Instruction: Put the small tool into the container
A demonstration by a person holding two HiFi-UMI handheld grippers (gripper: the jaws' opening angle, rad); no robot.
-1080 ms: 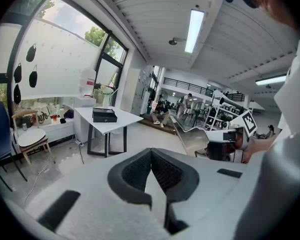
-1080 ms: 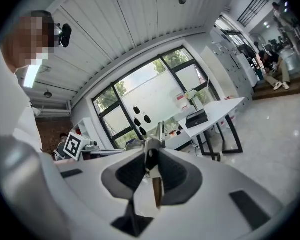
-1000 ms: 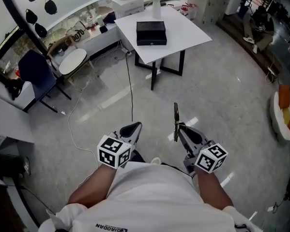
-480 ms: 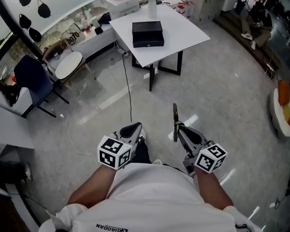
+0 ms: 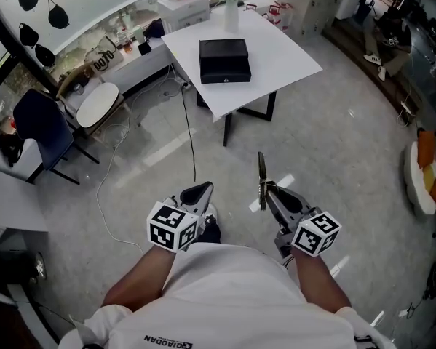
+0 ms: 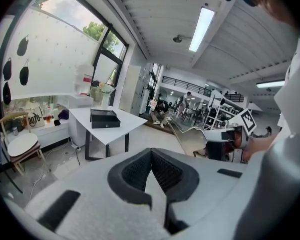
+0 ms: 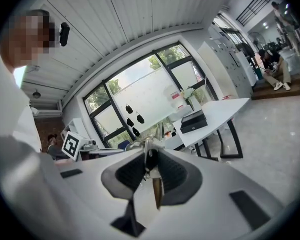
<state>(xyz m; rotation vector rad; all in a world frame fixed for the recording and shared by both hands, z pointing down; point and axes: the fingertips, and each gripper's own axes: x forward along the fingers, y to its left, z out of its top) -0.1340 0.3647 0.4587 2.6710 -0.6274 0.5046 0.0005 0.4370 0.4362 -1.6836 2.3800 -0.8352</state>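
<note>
Grey floor [image 5: 334, 137] lies between us and the white table [image 5: 283, 49], where the black container [image 5: 224, 60] sits, apparently closed, well apart from us. Our right gripper [image 5: 270, 193] is clamped on the small tool [image 5: 261, 171], which stands upright from its jaws. Our left gripper [image 5: 201, 190] is empty, jaws together. We should approach steadily, grip firm, and open the container with the left.

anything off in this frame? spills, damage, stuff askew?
Nothing damaged or spilled. The small tool stands upright, clamped in the right hand-held gripper; the black container sits flat on the white table. Only oddity: a loose cable trails over the floor toward the table.
</note>
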